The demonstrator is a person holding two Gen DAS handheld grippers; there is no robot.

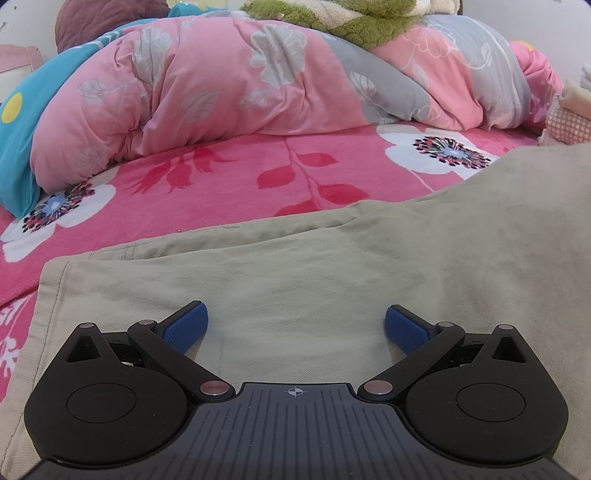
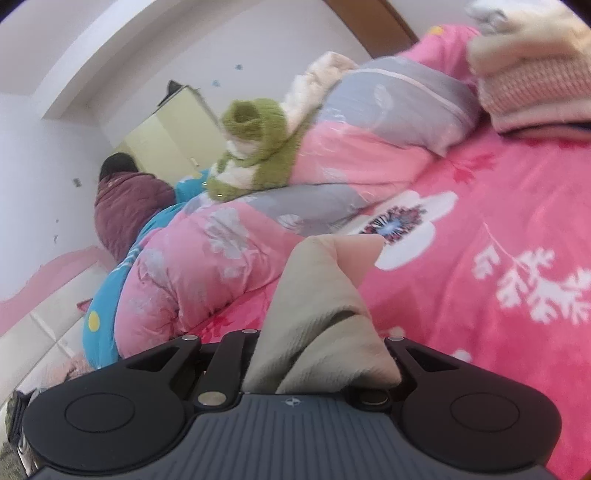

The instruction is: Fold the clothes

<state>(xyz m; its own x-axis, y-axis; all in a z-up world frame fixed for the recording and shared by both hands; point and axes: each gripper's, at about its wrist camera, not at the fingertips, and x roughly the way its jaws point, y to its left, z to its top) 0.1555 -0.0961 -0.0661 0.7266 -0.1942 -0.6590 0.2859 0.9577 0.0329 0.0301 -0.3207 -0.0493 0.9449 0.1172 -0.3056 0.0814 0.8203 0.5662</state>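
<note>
Beige trousers (image 1: 314, 266) lie spread flat on the pink flowered bedsheet (image 1: 229, 184). Low over them my left gripper (image 1: 296, 325) stands open, its blue pads (image 1: 186, 325) wide apart with bare cloth between. In the right wrist view a bunched end of the same beige trousers (image 2: 321, 314) rises out of my right gripper (image 2: 317, 354), which is shut on it. The cloth hides the right fingertips. That view is tilted and blurred, with the held cloth lifted above the bedsheet (image 2: 498, 229).
A rolled pink and grey quilt (image 1: 221, 85) runs along the back of the bed, with a green fleece garment (image 1: 332, 14) on top and a blue cushion (image 1: 18, 122) at its left end. Folded knitwear (image 2: 528, 74) is stacked at the far right. White wall (image 2: 55, 166) beyond.
</note>
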